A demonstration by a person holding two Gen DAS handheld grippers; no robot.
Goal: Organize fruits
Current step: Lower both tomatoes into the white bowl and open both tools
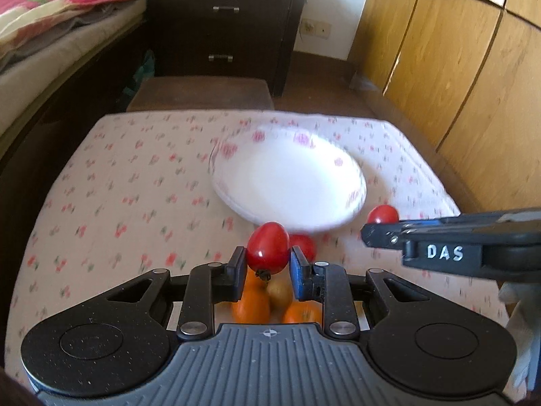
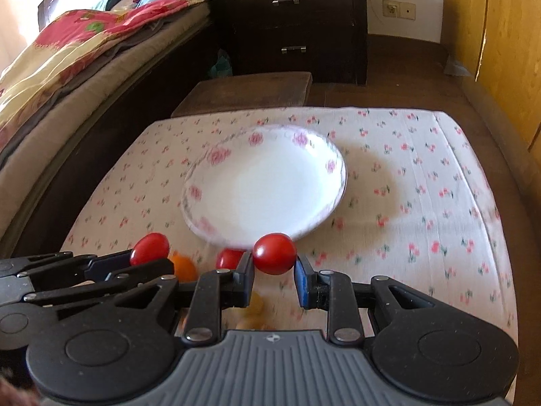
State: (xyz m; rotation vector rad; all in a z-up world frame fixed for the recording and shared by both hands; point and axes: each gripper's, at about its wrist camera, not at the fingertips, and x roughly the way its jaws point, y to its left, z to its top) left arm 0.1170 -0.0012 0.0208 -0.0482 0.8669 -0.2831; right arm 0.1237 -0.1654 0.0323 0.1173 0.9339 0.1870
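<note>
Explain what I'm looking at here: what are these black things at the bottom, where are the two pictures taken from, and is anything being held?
Each picture comes from a camera mounted on a hand-held pinching tool, looking along its two fingers. A person carries one in each hand. The left tool is shut on a red tomato; the right tool is shut on another tomato. Each tool also appears at the side of the other's picture. Ahead, on a flowered cloth, sits an empty white plate. One more tomato and some oranges lie on the cloth near the plate.
</note>
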